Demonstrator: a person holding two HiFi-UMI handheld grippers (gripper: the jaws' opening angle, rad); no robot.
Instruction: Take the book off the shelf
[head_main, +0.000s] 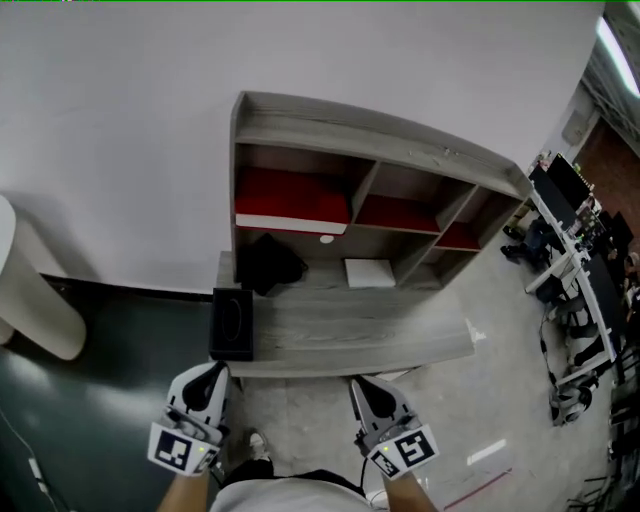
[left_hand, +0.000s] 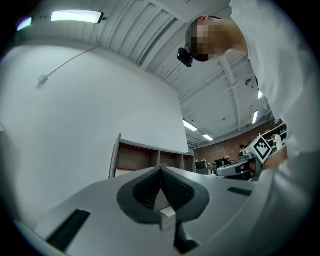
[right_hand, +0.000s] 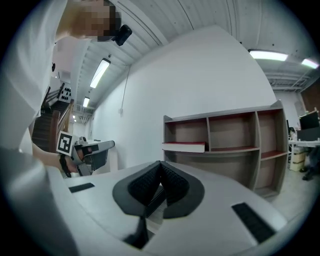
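the left gripper (head_main: 216, 370) is hovering with its jaws closed together, gripping nothing; the right gripper (head_main: 360, 385) is matching it, shut and empty. the red book (head_main: 290, 205) is lying flat in the shelf's (head_main: 380, 130) left compartment, ahead of the left gripper, well apart, beyond a black box (head_main: 231, 322)

Readable text, labels, brands, numbers: we find none; the only signs we log are black-and-white square markers (head_main: 180, 448) on the left gripper (head_main: 213, 370) and right gripper (head_main: 358, 384); patterns only, without letters.
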